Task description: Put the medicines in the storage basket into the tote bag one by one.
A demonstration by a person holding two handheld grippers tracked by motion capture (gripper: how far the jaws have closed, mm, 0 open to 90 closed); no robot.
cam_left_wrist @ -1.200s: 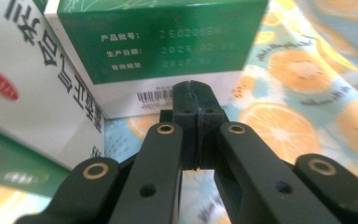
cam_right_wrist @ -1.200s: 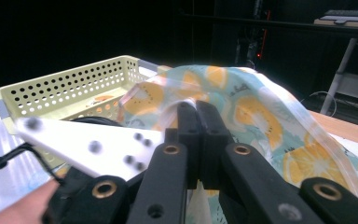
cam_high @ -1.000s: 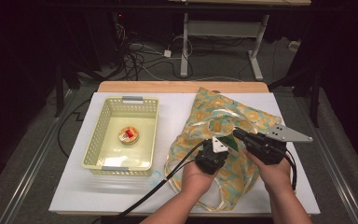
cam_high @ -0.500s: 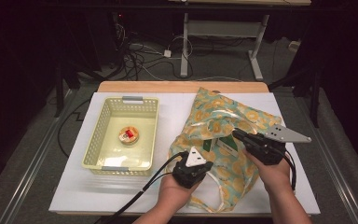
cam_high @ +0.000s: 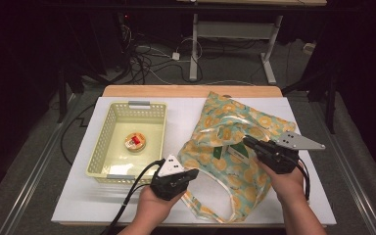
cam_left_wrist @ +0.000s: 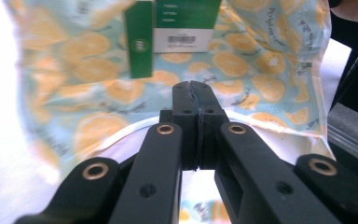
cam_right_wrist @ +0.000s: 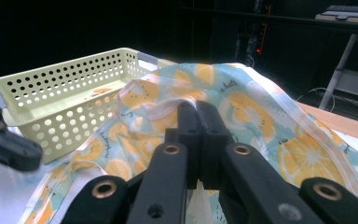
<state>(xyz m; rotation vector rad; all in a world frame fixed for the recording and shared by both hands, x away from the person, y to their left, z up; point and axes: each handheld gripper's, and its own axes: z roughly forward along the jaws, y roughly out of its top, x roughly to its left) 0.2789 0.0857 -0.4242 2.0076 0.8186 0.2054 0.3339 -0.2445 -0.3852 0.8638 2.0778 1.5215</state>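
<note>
Lemon-print bag on white counter, right gripper fingers pinched on the bag's rim, left gripper fingers pressed together empty just before its near edge, green box inside bag beyond them

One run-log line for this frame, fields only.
left gripper: shut, empty, beside bag | right gripper: shut on bag edge | green box: in bag mouth | basket: holds one round item
</note>
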